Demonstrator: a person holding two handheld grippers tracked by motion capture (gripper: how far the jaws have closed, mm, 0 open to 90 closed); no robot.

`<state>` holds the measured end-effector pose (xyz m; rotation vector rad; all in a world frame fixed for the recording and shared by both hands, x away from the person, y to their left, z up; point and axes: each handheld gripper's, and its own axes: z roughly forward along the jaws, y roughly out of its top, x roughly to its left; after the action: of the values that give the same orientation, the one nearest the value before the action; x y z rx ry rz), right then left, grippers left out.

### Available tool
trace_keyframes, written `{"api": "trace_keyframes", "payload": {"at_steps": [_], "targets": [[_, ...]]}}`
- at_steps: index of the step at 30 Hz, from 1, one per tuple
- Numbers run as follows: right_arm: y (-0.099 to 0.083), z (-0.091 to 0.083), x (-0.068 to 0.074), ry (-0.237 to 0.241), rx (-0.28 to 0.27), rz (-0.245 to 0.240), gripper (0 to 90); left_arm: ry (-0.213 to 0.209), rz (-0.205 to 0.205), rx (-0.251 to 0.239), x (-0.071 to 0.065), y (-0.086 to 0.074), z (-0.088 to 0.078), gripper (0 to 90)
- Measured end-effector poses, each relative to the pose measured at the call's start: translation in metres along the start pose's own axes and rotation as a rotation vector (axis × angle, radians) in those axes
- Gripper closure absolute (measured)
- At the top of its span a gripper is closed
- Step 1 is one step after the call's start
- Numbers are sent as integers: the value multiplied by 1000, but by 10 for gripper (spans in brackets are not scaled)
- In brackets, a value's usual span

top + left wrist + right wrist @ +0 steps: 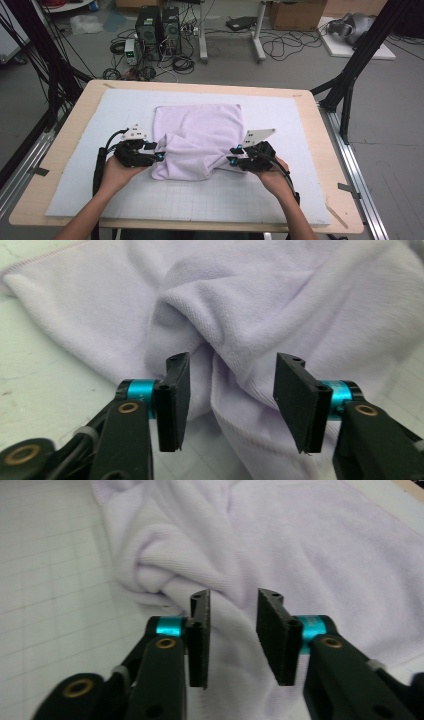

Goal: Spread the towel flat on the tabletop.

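High view. A lilac towel (200,142) lies near the middle of a pale gridded mat (100,190) that covers most of a light wooden desk (65,135). The far half of the towel lies flat; the near half is gathered into loose folds. The left gripper (154,151), held in the person's left hand (117,172), sits at the towel's near-left edge. The right gripper (234,154), held in the right hand (272,177), sits at the near-right edge. A grey three-cornered plate rides on top of each gripper. At this distance it is hard to say whether either gripper touches the cloth. Beyond the desk, two computer towers (157,27) and loose cables stand on the floor.

Left gripper view. The two black fingers (175,400) stand spread, with a clear gap between them. A thick fold of the towel (240,335) rises just beyond the gap, and cloth lies under and between the fingers without being pinched. The mat (45,380) shows at the left.

Right gripper view. The fingers (200,637) stand apart, more narrowly than those of the left gripper. Towel (310,555) lies beneath and beyond them, with a bunched roll of cloth just left of the gap; nothing is clamped. The gridded mat (50,580) shows at the left.
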<state>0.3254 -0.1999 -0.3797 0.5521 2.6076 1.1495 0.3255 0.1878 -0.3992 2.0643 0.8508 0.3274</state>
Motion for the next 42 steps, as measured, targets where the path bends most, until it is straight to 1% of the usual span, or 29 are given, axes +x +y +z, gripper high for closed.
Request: {"api": "trace_keyframes", "payload": {"at_steps": [1, 2, 3, 5, 7, 8, 9, 10, 11, 12, 14, 15, 16, 17, 18, 20, 22, 24, 26, 29, 31, 33, 35, 36, 38, 39, 40, 41, 42], "targets": [[0, 1, 5, 0, 11, -24, 617, -5, 15, 4, -2, -2, -2, 480], [-1, 2, 10, -13, 9, -41, 578, -2, 33, 20, -4, -4, -2, 482], [-3, 6, 13, -28, 12, -42, 559, 0, 41, 32, -5, -6, 0, 489], [-8, 18, 13, -32, 45, -29, 522, -18, 33, 55, -4, -10, 9, 500], [-11, 32, 11, -36, 81, -18, 518, -22, 34, 82, -6, -13, 23, 522], [-12, 41, 10, -42, 102, -27, 519, -29, 41, 108, -7, -15, 30, 550], [-12, 49, 10, -49, 125, -37, 542, -42, 49, 132, -8, -17, 37, 590], [-13, 56, 11, -46, 140, -39, 575, -29, 76, 135, -11, -19, 41, 639], [-13, 62, 11, -55, 150, -49, 593, -11, 99, 122, -13, -18, 42, 686], [-13, 65, 11, -55, 127, -47, 678, -15, 94, 122, -12, -18, 42, 747], [-12, 67, 10, -21, 128, -40, 802, -39, 76, 119, -9, -18, 41, 824], [-12, 67, 10, -5, 130, -42, 838, -51, 68, 122, -7, -19, 39, 839], [-12, 66, 10, 0, 131, -53, 852, -55, 61, 121, -7, -19, 36, 846], [-13, 63, 9, 24, 127, -46, 857, -55, 61, 110, -6, -18, 32, 849], [-14, 58, 8, 44, 111, -28, 859, -59, 55, 93, -6, -18, 27, 850], [-15, 46, 8, 63, 81, -29, 860, -48, 61, 69, -6, -16, 15, 852], [-16, 32, 8, 61, 57, -29, 861, -55, 56, 43, -5, -13, 3, 853], [-16, 15, 8, 74, 39, -27, 861, -55, 50, 9, -6, -9, -12, 852], [-17, -3, 7, 71, 29, -28, 861, -43, 62, -25, -8, -5, -27, 852], [-19, -22, 3, 56, 16, -19, 861, -30, 54, -54, -6, -2, -39, 853], [-21, -33, -3, 22, 17, -12, 861, -8, 52, -51, -2, -3, -40, 853], [-24, -37, -12, -16, 34, 2, 860, 7, 29, -39, 4, -6, -36, 853], [-29, -33, -25, -33, 52, 46, 860, 17, 10, -10, 9, -12, -26, 853], [-31, -29, -30, -46, 68, 60, 859, 13, -9, 13, 12, -17, -18, 852], [-33, -17, -40, -63, 90, 98, 855, 7, -20, 51, 14, -24, -6, 846], [-34, -10, -43, -55, 107, 109, 848, 0, -21, 58, 14, -26, -3, 830], [-34, -6, -44, -54, 118, 105, 825, -13, -22, 57, 13, -27, -1, 786], [-33, -3, -43, -54, 121, 101, 789, -25, -19, 57, 12, -27, 0, 703], [-32, -4, -42, -47, 110, 103, 762, -37, -15, 52, 11, -25, -1, 649]]}}
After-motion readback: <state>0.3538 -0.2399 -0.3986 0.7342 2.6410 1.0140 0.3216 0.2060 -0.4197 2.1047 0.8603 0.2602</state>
